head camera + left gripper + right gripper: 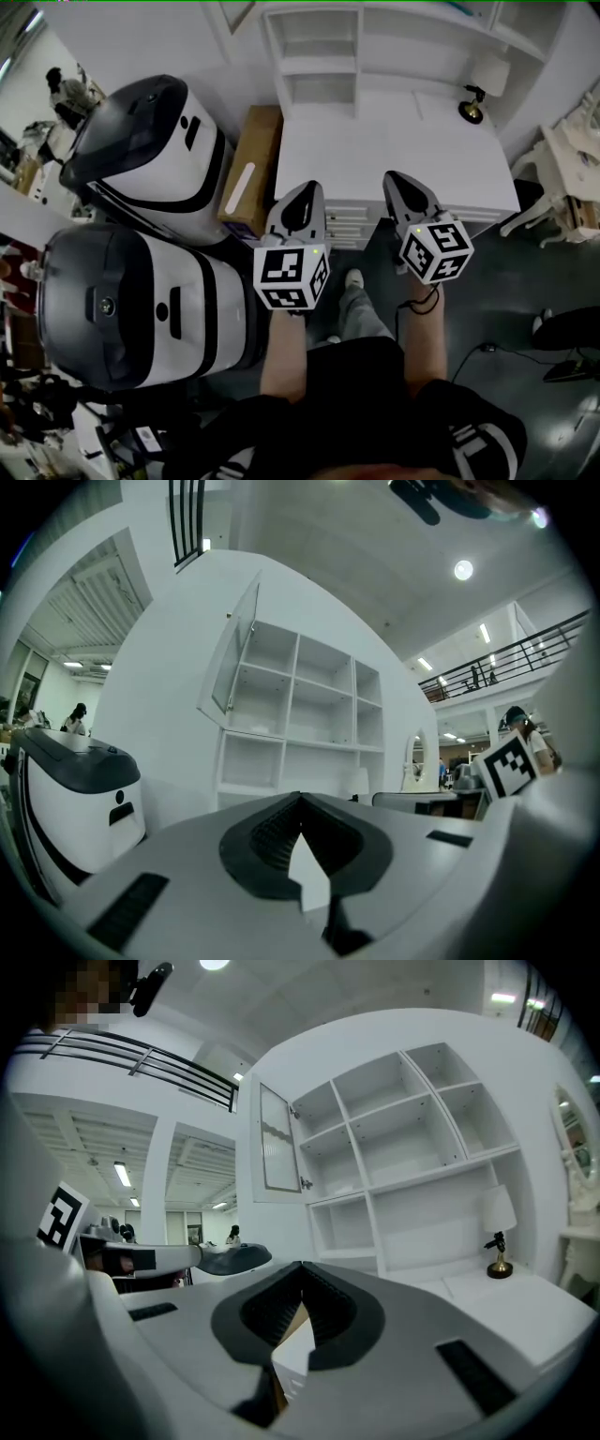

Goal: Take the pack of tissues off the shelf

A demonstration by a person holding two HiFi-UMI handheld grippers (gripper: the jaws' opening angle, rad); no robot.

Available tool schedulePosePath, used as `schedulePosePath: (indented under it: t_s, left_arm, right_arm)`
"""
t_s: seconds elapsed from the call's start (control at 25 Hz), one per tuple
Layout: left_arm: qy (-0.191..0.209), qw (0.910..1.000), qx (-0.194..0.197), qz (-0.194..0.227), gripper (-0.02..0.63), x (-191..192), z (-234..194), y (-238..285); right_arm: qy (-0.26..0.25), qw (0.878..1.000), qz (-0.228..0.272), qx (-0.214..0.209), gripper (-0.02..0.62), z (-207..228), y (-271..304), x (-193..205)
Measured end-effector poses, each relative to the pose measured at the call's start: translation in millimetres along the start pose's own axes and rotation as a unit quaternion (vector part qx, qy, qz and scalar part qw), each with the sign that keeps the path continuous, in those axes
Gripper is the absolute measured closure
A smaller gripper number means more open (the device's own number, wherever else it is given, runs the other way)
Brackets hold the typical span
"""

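Not much readable text here. The only "print" is the black-and-white square markers on the cube of the left gripper (pixel 300 801) and the cube of the right gripper (pixel 301 1269). Those are patterns, not words. The two big white-and-black machines (pixel 141 155) on the left have small dark marks on their shells, but they're too small to read. The cardboard box (pixel 259 141) wedged between the machines and the white desk (pixel 403 159) has a white oblong patch (pixel 239 192) on top, and I can't make out any lettering on it.

As for the pack of tissues, I honestly can't tell where it is. The cubbies of the white shelf unit (pixel 412 1138) that show up look bare in every view, and its glass door (pixel 279 1138) is swung open on the left side.

Both grippers are held side by side at the front edge of the desk, well short of the shelf unit at the back, and both point toward it. Each one has its jaws pinched fully together, tips meeting, with nothing between them.

A little lamp (pixel 472 105) with a white shade sits at the back right of the desk, beside the shelves.
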State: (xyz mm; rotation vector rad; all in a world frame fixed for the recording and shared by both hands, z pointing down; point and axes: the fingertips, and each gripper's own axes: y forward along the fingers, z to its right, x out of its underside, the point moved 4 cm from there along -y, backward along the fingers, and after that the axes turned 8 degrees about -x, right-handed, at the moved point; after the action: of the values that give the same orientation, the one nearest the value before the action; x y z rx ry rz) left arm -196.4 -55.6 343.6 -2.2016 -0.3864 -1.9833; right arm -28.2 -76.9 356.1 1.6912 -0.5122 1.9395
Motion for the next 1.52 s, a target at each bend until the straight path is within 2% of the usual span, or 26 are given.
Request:
schedulePosePath:
  t_s: [0.24,0.36,0.44,0.52,0.68,0.84,1.04,1.16,1.36,1.52]
  left_arm:
    - [-0.003,0.9998,0.011,-0.019,0.595,8.6,-3.4,31.3]
    - [0.034,0.9989,0.019,-0.025,0.595,13.5,-5.9,45.6]
    - [0.057,0.9979,0.009,-0.028,0.595,12.4,-9.3,56.4]
    - [0.057,0.9980,0.001,-0.028,0.595,8.7,-11.6,68.6]
    - [0.051,0.9981,0.003,-0.035,0.595,4.3,-13.9,89.6]
    - [0.061,0.9976,0.000,-0.034,0.595,-5.8,-15.5,112.7]
    - [0.083,0.9941,0.041,-0.056,0.595,-6.0,13.1,141.8]
    - [0.097,0.9926,0.047,-0.057,0.595,-8.8,29.2,161.9]
    - [0.077,0.9951,0.034,-0.052,0.595,-12.6,35.2,190.0]
    - [0.068,0.9964,0.025,-0.044,0.595,-25.8,34.8,209.8]
  right_arm:
    - [-0.002,1.000,-0.007,-0.011,0.575,12.0,31.1,-3.7]
    - [-0.037,0.999,-0.034,-0.006,0.575,10.9,49.3,1.4]
    - [-0.058,0.998,-0.032,-0.019,0.575,6.9,62.2,-3.5]
    - [-0.046,0.998,-0.023,-0.031,0.575,12.4,74.7,-6.9]
    - [-0.011,0.999,-0.027,-0.019,0.575,38.2,90.3,-2.0]
    - [0.007,1.000,-0.004,-0.016,0.575,61.0,101.9,-10.3]
    - [0.031,0.999,0.020,0.003,0.575,97.2,102.4,-18.8]
    - [0.044,0.998,0.040,0.027,0.575,126.8,99.3,-24.7]
    - [0.050,0.996,0.061,0.048,0.575,164.1,95.7,-34.9]
    - [0.040,0.996,0.070,0.047,0.575,177.4,100.8,-52.1]
